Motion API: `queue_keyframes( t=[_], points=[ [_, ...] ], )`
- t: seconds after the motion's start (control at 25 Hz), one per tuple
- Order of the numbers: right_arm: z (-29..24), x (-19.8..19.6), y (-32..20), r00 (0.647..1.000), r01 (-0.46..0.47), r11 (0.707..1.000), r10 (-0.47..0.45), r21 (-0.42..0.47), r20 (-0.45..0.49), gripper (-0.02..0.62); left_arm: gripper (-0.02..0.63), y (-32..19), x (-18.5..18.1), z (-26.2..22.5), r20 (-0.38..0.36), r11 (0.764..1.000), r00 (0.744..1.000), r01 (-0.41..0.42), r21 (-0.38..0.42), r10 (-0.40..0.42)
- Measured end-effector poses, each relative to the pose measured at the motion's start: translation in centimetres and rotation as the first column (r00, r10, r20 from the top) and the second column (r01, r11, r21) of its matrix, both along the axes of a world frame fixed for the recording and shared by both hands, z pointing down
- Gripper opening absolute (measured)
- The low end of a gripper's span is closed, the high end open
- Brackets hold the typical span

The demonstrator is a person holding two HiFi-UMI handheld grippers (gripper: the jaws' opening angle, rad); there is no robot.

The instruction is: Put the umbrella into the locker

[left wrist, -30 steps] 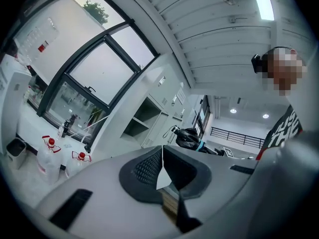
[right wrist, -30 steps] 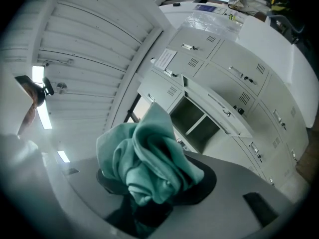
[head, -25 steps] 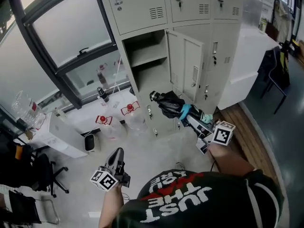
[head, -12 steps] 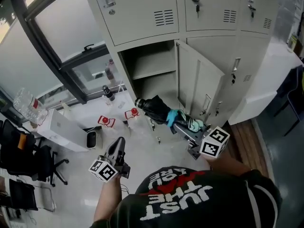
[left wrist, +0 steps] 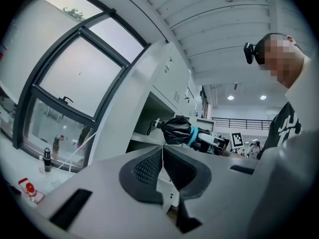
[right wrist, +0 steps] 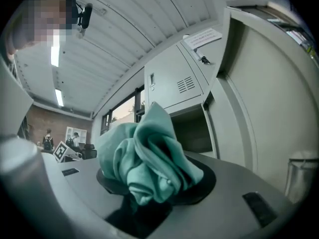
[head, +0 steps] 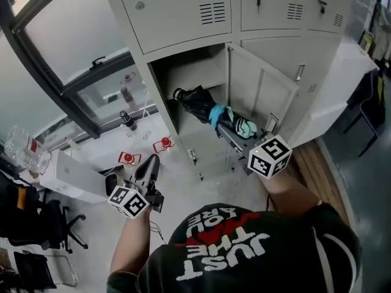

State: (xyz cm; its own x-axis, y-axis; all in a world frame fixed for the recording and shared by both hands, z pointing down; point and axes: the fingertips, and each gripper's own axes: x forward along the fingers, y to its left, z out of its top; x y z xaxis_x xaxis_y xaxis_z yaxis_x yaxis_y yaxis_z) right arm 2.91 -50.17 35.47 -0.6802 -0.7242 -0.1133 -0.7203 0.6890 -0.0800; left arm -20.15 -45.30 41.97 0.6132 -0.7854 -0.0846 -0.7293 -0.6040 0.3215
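Note:
A folded black umbrella with a teal sleeve and a blue band is held nearly level by my right gripper, which is shut on its teal end. Its black handle end sits at the mouth of the open locker compartment, just above the shelf. The compartment's door stands open to the right. My left gripper hangs lower left, away from the locker, shut with nothing in it. In the left gripper view its pads meet, with the umbrella seen beyond them.
Closed locker doors lie above and to the right of the open one. A large window stands to the left, with bottles and red-topped items on the white ledge below it. Office chairs stand far left.
Both grippers have moved up and toward the locker. The umbrella went with the right gripper and its handle end now reaches the open compartment's mouth.

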Motion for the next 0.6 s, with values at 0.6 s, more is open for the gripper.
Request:
queue_keyframes(
  t=[0.6],
  points=[
    [-3.5, -6.9, -12.7, 0.977, -0.162, 0.983, 0.172, 0.084, -0.125, 0.212, 0.017, -5.6, -2.7, -2.3, 0.038, 0.998, 0.998, -0.052, 0.047, 0.05]
  ],
)
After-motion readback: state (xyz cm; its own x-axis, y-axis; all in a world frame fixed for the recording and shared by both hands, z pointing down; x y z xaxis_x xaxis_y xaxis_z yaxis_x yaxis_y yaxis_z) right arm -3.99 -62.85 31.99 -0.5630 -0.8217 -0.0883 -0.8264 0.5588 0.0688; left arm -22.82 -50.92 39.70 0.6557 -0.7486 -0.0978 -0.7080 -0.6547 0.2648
